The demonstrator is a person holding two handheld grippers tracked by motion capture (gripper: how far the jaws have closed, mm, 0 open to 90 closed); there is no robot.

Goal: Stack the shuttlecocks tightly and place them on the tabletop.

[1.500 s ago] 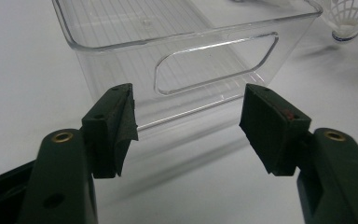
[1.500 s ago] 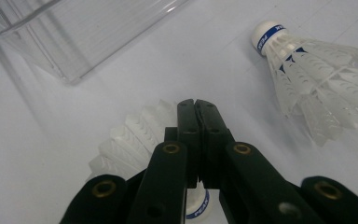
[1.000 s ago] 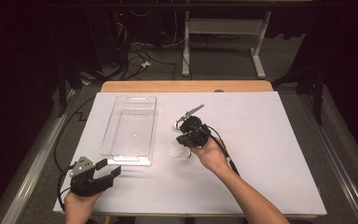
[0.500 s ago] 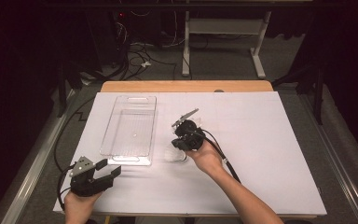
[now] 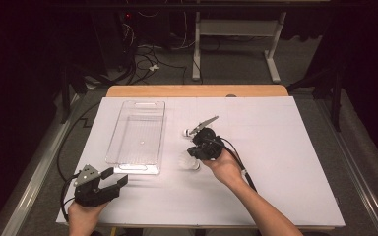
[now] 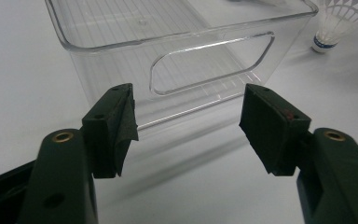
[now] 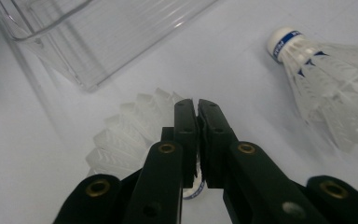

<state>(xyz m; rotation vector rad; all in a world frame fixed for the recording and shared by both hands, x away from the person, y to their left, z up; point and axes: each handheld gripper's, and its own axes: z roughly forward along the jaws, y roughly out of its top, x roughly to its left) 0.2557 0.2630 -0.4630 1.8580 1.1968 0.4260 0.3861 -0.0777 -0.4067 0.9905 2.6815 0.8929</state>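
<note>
The clear plastic bin (image 5: 137, 137) is your landmark on the white table (image 5: 285, 162). Your left gripper (image 5: 109, 183) waits just off the bin's near end, jaws spread wide and empty. To the bin's right, your right gripper (image 7: 196, 122) has its jaws clamped nearly together on a shuttlecock (image 7: 130, 133), pinching the feather skirt while the cork base sits low by the jaws. A second shuttlecock (image 7: 321, 79) lies a little farther from the bin. Expect almost no weight; the feathers are thin and likely to bend or crack, so a hold on the firm cork would be safer.
</note>
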